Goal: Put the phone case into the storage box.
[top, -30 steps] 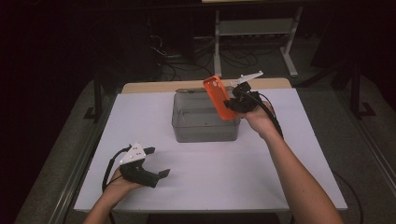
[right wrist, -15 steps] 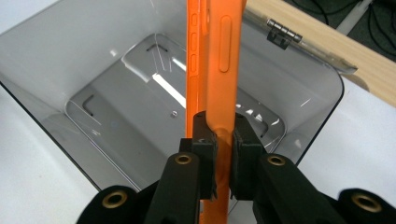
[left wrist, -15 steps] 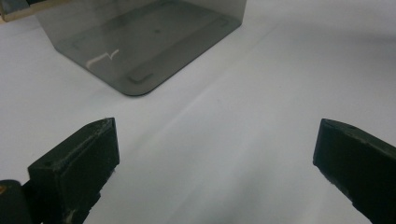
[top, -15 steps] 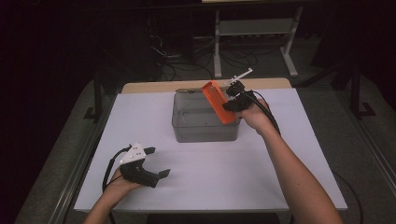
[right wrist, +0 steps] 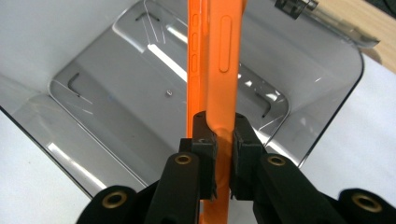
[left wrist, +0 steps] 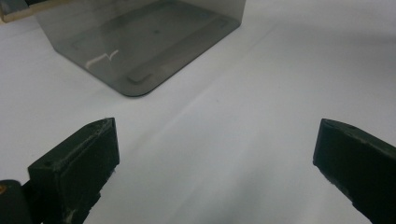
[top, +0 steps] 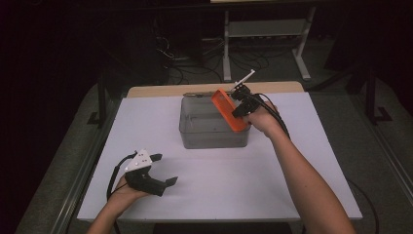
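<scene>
High view: you're bringing right gripper [top: 237, 114], clamped on orange phone case [top: 226, 109], over grey bin [top: 214, 137] below; drop approaching. Left gripper [top: 163, 170] jaws apart.

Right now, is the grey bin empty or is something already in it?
Empty. The right gripper view shows the grey bin's bare floor; the orange phone case is above it, clamped in the right hand-held gripper.

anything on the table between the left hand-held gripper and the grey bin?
Nothing: bare white table between the left hand-held gripper and the grey bin, per high view.
</scene>
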`<state>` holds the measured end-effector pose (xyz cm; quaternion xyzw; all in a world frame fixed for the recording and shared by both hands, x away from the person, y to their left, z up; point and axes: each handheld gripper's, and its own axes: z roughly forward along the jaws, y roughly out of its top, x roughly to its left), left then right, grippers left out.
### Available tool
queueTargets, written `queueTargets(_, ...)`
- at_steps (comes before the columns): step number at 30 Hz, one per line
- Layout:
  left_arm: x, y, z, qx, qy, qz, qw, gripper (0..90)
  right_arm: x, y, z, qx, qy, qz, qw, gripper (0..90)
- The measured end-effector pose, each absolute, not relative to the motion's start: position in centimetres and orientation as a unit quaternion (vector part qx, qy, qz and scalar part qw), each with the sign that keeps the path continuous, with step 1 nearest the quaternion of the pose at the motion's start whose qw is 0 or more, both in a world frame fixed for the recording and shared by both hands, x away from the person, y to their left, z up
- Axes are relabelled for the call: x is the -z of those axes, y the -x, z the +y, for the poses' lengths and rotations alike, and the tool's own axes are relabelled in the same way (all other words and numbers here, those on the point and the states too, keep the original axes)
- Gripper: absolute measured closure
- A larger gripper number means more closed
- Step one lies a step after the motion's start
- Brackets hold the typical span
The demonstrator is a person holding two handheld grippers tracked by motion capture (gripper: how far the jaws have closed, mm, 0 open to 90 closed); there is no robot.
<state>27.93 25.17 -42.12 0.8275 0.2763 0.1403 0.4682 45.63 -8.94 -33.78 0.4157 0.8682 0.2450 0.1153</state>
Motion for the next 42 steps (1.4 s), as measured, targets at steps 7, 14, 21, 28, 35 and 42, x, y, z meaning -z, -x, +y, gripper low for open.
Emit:
queueTargets(7, 42.1, -28.0, 25.2, -0.141, -0.828, 0.275, 0.467, 0.0, 34.0, -46.1, -8.4, -0.221, -0.425, 0.872, 0.098, 81.5)
queueTargets(14, 42.1, -27.9, 25.2, -0.140, -0.827, 0.275, 0.469, 0.0, 34.2, -46.7, -8.1, -0.202, -0.438, 0.872, 0.085, 81.4)
queueTargets(21, 42.1, -27.9, 25.1, -0.139, -0.827, 0.276, 0.470, 0.0, 34.2, -47.3, -7.7, -0.174, -0.445, 0.876, 0.067, 81.3)
queueTargets(28, 42.0, -27.9, 25.2, -0.140, -0.825, 0.276, 0.472, 0.0, 34.4, -47.8, -7.4, -0.152, -0.455, 0.876, 0.057, 81.3)
queueTargets(35, 42.0, -27.8, 25.1, -0.139, -0.824, 0.278, 0.474, 0.0, 34.7, -48.5, -7.4, -0.137, -0.471, 0.870, 0.047, 81.3)
queueTargets(42, 42.0, -27.8, 25.2, -0.140, -0.824, 0.276, 0.474, 0.0, 34.8, -48.9, -7.5, -0.121, -0.490, 0.862, 0.036, 81.1)
